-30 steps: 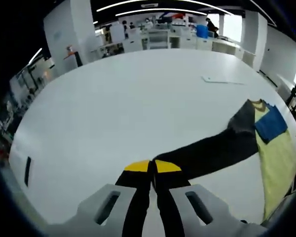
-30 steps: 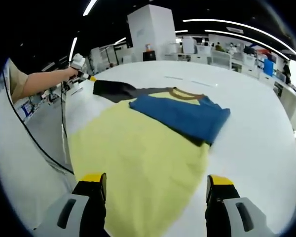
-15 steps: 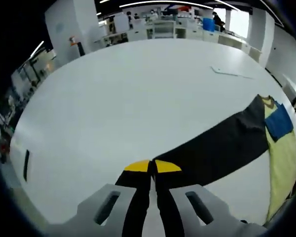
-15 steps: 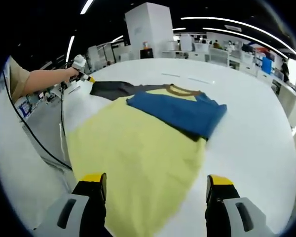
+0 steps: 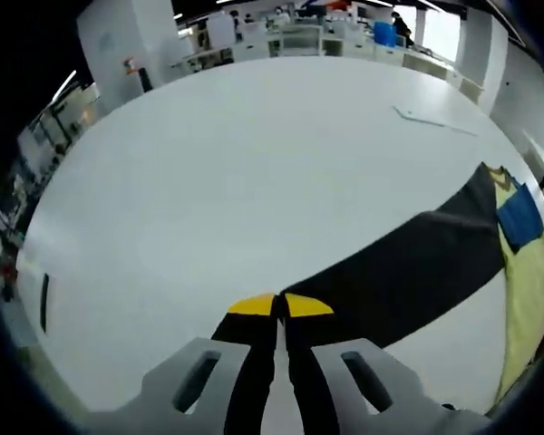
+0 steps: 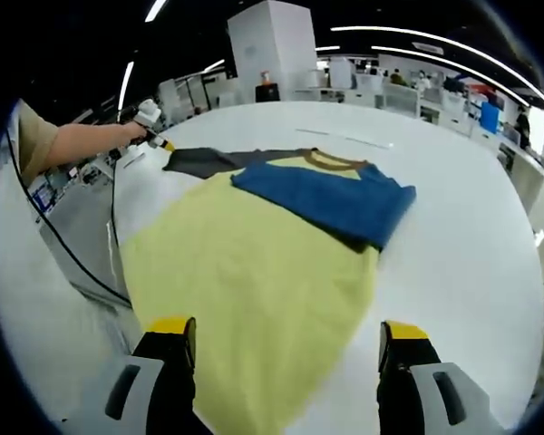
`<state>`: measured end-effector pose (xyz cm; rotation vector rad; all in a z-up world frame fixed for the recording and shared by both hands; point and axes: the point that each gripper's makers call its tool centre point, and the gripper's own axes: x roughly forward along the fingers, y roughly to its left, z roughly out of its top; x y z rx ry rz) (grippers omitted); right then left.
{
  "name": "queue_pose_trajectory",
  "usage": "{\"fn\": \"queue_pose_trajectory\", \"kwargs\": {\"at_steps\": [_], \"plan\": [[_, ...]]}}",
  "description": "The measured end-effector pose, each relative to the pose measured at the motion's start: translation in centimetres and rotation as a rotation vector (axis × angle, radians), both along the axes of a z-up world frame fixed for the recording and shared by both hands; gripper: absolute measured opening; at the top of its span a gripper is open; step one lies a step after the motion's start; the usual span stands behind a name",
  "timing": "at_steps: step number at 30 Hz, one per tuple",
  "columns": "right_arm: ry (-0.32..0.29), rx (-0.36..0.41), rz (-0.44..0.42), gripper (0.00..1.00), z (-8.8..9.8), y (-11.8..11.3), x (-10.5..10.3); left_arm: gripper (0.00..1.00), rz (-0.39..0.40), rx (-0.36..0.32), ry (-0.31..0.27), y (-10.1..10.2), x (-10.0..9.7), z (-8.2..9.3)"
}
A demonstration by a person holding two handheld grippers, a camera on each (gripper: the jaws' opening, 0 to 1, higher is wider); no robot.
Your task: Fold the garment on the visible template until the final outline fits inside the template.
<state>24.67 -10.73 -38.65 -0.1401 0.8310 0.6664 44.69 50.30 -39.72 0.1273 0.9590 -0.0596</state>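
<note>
1. Your left gripper (image 5: 279,313) sits at the bottom centre of the left gripper view, its yellow-tipped jaws pressed together on the end of the dark sleeve (image 5: 408,272), which runs taut from the jaws to the right edge of the frame.
2. In the right gripper view that same gripper shows at the upper left, at the end of your outstretched arm (image 6: 82,143), pinching the sleeve's tip just above the table (image 6: 453,227).
3. Your right gripper (image 6: 286,335) rises from the bottom of the right gripper view with its two jaws spread wide apart, holding nothing, hovering over the near hem of the shirt (image 6: 254,272).
4. There is one shirt: a yellow body across the middle of the right gripper view, a brown collar at its far end, one dark sleeve pulled out to the upper left, and one blue sleeve (image 6: 331,204) folded across the chest.
5. In the left gripper view the shirt lies at the right edge, and one thin flat sheet (image 5: 435,120) lies on the table at the upper right.
6. You can read no writing or label on anything; the far room is too blurred.
</note>
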Motion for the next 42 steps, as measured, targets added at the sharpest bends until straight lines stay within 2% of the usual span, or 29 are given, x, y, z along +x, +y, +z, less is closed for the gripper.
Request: {"fn": "queue_pose_trajectory", "kwargs": {"at_steps": [13,21,24,29,42], "plan": [[0.014,-0.012,-0.003,0.82,-0.2,-0.2,-0.3,0.01,0.017,-0.006,0.013,0.2,-0.1,-0.7],[0.007,-0.010,0.008,0.82,-0.1,0.3,-0.1,0.15,0.020,-0.020,0.002,-0.1,-0.5,-0.4],[0.003,-0.007,0.013,0.82,0.0,0.5,0.0,0.22,0.029,-0.046,-0.012,-0.4,-0.7,-0.2],[0.000,-0.002,0.019,0.82,0.0,0.8,0.0,0.22,0.031,-0.066,-0.004,-0.8,-1.4,-0.5],[-0.003,0.001,0.013,0.82,-0.1,0.3,-0.4,0.19,0.047,-0.081,0.061,-1.3,-3.3,-2.1]]}}
